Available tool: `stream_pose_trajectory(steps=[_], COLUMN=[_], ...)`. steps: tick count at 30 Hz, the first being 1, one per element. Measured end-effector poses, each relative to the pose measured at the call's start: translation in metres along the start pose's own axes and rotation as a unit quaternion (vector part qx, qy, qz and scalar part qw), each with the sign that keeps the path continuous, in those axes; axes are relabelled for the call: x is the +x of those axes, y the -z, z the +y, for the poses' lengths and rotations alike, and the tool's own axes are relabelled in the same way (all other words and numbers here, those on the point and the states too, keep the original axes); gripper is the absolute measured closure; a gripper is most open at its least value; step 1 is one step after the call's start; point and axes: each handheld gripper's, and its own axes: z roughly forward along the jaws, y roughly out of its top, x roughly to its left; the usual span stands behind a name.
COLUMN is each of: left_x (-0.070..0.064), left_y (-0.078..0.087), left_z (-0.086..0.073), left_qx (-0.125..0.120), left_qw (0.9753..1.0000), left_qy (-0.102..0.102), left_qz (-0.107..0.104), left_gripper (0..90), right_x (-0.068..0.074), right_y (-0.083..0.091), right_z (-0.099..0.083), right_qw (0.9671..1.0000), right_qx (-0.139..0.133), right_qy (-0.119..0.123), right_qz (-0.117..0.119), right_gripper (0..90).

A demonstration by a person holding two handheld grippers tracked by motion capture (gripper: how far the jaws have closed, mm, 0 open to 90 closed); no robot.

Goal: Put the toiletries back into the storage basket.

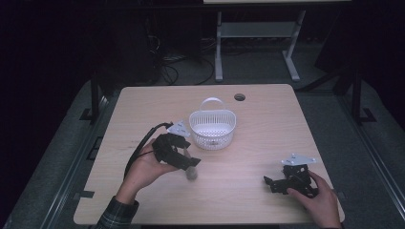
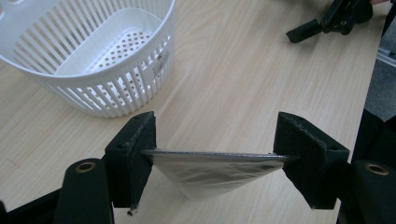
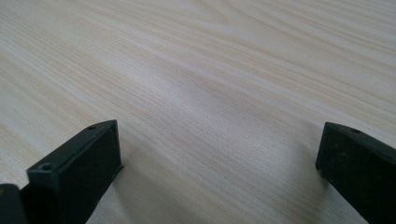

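Observation:
A small shiny grey dish (image 2: pixel 210 175), seen edge-on with its thin rim level, is clamped between the jaws of my left gripper (image 2: pixel 215 151). From above, that left gripper (image 1: pixel 191 167) is at the table's left-centre, with the grey dish (image 1: pixel 192 173) at its tip, just off the table. A white slotted basket (image 1: pixel 228 125) with a handle stands just beyond it; in the left gripper view the basket (image 2: pixel 140 88) is at the upper left and holds nothing. My right gripper (image 1: pixel 273 183) rests low at the front right, jaws wide apart over bare wood (image 3: pixel 219 154).
The light wooden table (image 1: pixel 267 124) has a round cable hole (image 1: pixel 239 97) near its far edge. The right gripper (image 2: pixel 327 21) shows at the top right of the left gripper view. A white desk frame (image 1: pixel 258 33) stands on the floor behind.

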Motion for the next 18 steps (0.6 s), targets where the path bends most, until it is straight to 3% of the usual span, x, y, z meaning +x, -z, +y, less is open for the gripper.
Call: stream_pose_trajectory(steps=[18], left_x=[0.010], left_y=[0.012], left_z=[0.011], left_qx=[-0.014], left_qw=[0.9998], left_qy=[0.007], left_qz=[0.009], left_gripper=[29.7], right_x=[0.000], right_y=[0.000], right_z=[0.000], right_qw=[1.0000], right_qx=[-0.001], right_qy=[0.001], right_qz=[-0.001], right_gripper=[0.0])
